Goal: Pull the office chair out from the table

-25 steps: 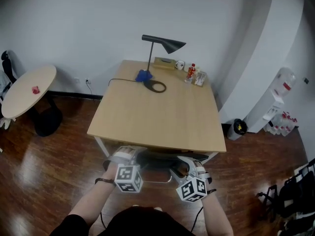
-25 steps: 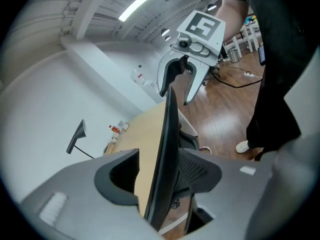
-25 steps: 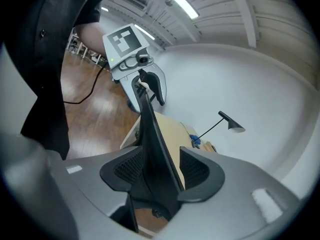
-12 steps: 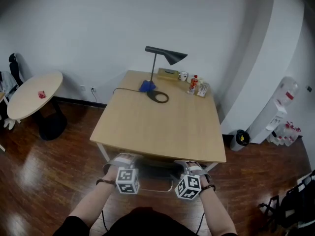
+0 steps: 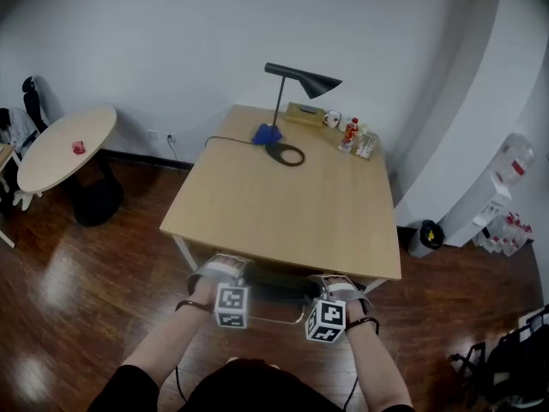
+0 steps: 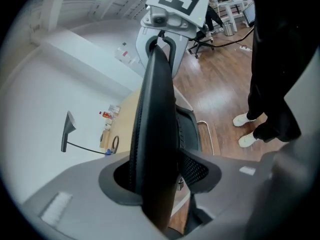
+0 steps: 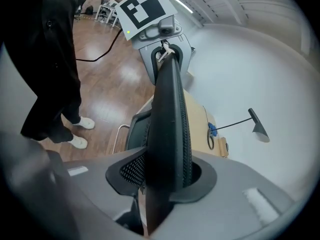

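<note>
The black mesh office chair [image 5: 273, 287] stands tucked under the near edge of the wooden table [image 5: 283, 209]. Only its backrest top and an armrest show in the head view. My left gripper [image 5: 221, 271] sits on the left part of the backrest top, my right gripper [image 5: 336, 286] on the right part. In the left gripper view the backrest edge [image 6: 157, 109] runs up between the jaws of the left gripper [image 6: 157, 184], which grip it. In the right gripper view the backrest [image 7: 170, 114] fills the gap of the right gripper [image 7: 162, 179], whose jaws are closing onto it.
On the table's far end stand a black desk lamp [image 5: 300, 82], a mug, bottles and a box. A round side table [image 5: 64, 148] is at the left, a bin [image 5: 425, 237] and water dispenser [image 5: 506, 183] at the right. Dark wood floor lies behind me.
Both grippers have sunk onto the top of the chair's backrest and tipped further down. The marker cubes now sit lower and closer to the chair.
</note>
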Available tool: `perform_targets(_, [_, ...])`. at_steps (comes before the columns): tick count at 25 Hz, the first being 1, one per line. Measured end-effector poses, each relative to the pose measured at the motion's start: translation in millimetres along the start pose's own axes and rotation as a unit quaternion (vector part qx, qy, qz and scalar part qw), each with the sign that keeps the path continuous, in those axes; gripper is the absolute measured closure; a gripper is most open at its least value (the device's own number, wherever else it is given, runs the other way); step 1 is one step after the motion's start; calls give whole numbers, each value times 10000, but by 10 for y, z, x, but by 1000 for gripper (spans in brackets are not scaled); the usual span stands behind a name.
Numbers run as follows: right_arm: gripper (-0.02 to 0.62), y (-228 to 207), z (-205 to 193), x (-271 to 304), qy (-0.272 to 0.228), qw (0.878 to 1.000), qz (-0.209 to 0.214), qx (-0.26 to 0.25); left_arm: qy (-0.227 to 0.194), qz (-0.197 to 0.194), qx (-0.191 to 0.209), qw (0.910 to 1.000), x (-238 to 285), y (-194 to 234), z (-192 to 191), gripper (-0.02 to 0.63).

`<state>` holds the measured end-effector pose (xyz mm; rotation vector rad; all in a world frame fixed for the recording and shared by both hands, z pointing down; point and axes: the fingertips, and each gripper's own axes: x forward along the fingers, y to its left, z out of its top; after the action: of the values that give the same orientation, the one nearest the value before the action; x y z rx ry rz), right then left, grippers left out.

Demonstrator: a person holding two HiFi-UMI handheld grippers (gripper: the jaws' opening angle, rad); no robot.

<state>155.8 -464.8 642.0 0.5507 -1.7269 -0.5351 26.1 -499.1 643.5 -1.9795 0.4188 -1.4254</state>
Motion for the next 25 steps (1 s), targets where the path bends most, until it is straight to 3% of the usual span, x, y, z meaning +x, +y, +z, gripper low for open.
perform_targets(2, [471,-9,11,4,-8,10000,29,2,-9,-13,23,10000,2,14,-11,403])
perform_targets(5, [499,-26,10,10,-18,10000,79,43,-54,-149,68,9999,-9,21,-5,496])
perform_targets(7, [500,-16,-9,12,6,9999,126,39,-60,-220,131,9997,-1,-2,8,514])
perform_targets(18, [520,141,-38,-32,320,9971,661,184,-19,-577,177,9982,-21,-133,35,528])
perform_targets(25, [522,165,-52,-95,393,9964,729,206,14,-699,215,9973,-99,-155,63,531])
